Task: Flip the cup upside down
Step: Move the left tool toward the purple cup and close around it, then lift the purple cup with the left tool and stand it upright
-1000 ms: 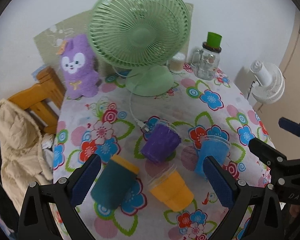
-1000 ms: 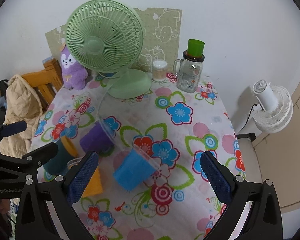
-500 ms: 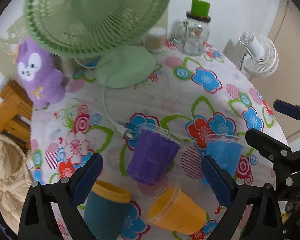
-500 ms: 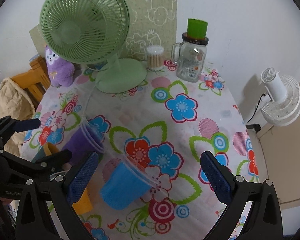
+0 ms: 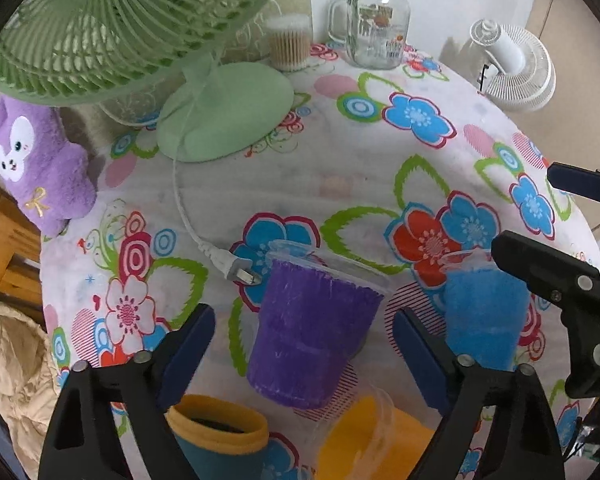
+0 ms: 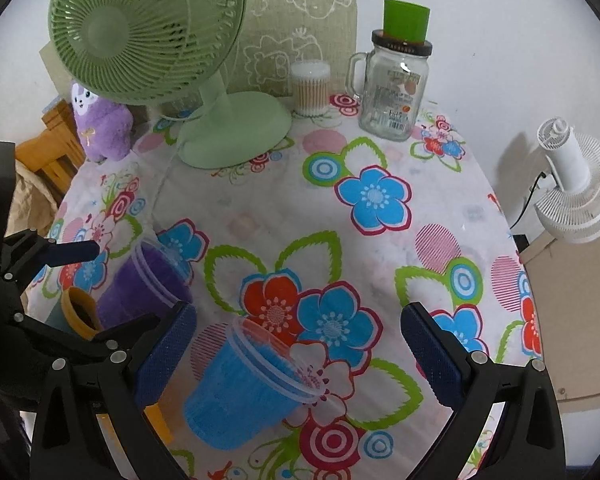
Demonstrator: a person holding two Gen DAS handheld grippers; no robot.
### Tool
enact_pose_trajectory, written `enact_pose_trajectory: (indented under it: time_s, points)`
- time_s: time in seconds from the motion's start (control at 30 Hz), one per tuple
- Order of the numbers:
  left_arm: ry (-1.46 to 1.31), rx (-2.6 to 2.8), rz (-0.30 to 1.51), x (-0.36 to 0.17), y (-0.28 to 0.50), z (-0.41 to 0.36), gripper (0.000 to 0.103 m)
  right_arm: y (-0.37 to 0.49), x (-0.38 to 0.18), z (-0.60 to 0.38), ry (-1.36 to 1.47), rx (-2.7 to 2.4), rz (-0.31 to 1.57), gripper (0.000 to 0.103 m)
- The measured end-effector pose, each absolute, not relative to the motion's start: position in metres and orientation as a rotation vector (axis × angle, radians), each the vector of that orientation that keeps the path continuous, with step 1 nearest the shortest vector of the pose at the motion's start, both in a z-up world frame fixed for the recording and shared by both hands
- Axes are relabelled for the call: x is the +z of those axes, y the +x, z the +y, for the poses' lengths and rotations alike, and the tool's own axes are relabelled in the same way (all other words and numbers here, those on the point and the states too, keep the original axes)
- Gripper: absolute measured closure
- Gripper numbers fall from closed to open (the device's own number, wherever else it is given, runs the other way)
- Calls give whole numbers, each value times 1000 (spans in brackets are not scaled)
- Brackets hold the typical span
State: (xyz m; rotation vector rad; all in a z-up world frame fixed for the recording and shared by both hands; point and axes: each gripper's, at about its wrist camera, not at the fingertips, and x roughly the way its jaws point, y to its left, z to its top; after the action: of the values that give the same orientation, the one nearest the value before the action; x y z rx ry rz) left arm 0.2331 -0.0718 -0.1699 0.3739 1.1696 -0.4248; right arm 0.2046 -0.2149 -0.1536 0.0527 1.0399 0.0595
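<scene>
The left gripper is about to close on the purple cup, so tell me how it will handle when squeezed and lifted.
The purple cup looks like thin plastic with a clear rim, so it probably flexes under a hard squeeze. It lies on its side, tapered, so a nudge would likely roll it in a curve. It seems empty, hence light. The left gripper straddles it, open.

purple cup [image 5: 314, 332], blue cup [image 6: 246, 386], orange cup [image 5: 374, 440], pale green fan [image 6: 148, 32], flower-patterned white tablecloth [image 6: 372, 240]
</scene>
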Motion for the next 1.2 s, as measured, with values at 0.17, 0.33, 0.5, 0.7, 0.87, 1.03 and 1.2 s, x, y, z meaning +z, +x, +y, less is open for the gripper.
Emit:
enact_pose_trajectory:
  time_s: [0.17, 0.33, 0.5, 0.7, 0.87, 1.03, 1.2]
  points:
    - [383, -437, 1174, -179, 237, -75, 24, 208, -163, -217, 67, 50, 1064, 0]
    - [382, -450, 1191, -184, 238, -79, 32, 207, -169, -217, 66, 46, 1071, 0]
    - [368, -442, 1181, -183, 241, -79, 34, 205, -170, -219, 70, 41, 1073, 0]
    - [366, -426, 1168, -178, 239, -80, 37, 205, -172, -221, 71, 44, 1078, 0]
    - [376, -411, 1157, -173, 235, -81, 38, 204, -172, -220, 73, 66, 1085, 0]
    - [365, -403, 1129, -157, 227, -82, 38, 204, -165, -221, 78, 108, 1099, 0]
    - [329, -389, 1123, -141, 218, -81, 38, 200, -154, -220, 45, 129, 1092, 0]
